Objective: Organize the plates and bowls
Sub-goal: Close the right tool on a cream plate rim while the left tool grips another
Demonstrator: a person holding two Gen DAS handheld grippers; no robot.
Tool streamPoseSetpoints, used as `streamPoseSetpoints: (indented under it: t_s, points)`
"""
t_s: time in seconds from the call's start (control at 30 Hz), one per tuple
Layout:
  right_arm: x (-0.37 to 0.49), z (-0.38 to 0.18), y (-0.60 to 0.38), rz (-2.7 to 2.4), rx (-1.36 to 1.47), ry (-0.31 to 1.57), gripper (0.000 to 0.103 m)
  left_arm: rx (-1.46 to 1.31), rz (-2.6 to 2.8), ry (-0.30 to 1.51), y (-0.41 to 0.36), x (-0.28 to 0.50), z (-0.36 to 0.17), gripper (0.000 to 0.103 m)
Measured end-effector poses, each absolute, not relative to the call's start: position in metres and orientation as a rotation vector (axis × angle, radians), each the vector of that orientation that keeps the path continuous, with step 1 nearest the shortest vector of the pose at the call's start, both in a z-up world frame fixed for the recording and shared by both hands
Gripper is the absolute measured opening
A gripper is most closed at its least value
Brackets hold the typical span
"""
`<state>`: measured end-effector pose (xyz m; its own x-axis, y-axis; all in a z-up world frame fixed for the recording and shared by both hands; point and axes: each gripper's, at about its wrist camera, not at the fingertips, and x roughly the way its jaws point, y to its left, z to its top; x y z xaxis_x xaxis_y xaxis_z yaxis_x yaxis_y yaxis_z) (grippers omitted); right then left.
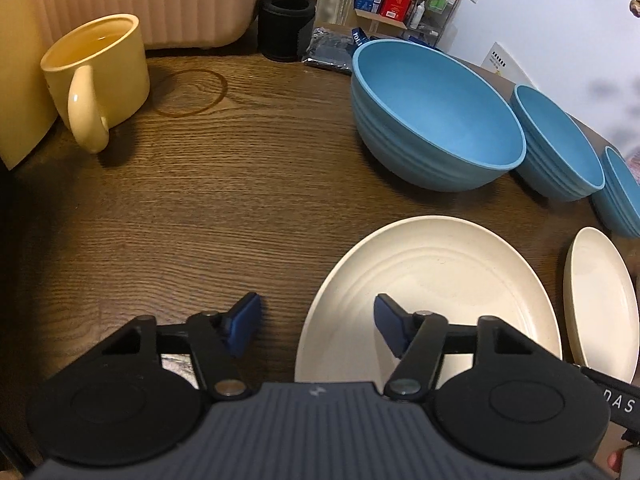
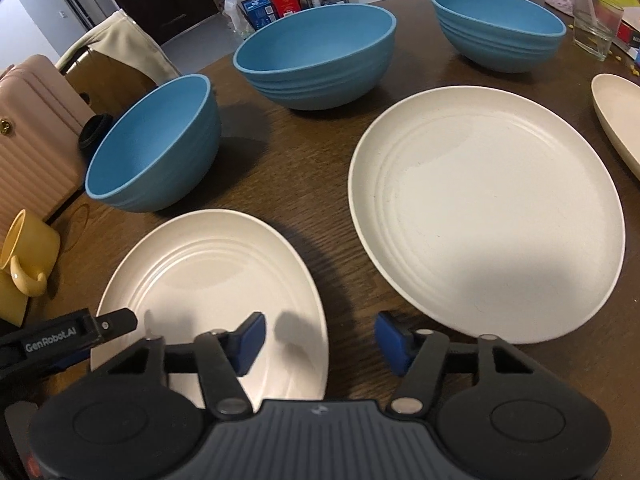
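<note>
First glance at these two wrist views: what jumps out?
Three blue bowls stand in a row along the far side of the dark wooden table, with cream plates laid flat in front of them. A yellow mug sits off at the left end by a beige ribbed case. Both grippers hang open and empty at opposite rims of the nearest plate: left gripper, right gripper.

The surface (image 1: pixel 200 208) is dark brown wood grain with a faint ring stain. Ahead of the blue-padded fingers (image 1: pixel 244 324) stand three blue bowls (image 2: pixel 316 56) ribbed outside, cream plates (image 2: pixel 484 208) with raised concentric rings, and to their left a pale yellow mug (image 1: pixel 96 76).
</note>
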<state>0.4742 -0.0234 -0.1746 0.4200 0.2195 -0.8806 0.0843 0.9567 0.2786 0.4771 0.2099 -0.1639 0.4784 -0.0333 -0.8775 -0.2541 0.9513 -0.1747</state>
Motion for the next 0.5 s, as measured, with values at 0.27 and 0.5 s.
streamPoseSetpoints:
  t_s: [0.27, 0.5]
  points:
    - [0.4776, -0.1759, -0.0235, 0.109, 0.325, 1.139, 0.025, -0.313, 0.098, 1.063, 0.2091, 0.479, -0.1649, 0.03]
    - [0.4767, -0.1766, -0.0261, 0.1, 0.324, 1.133, 0.013, -0.31, 0.094, 1.057, 0.211, 0.4787, -0.165, 0.023]
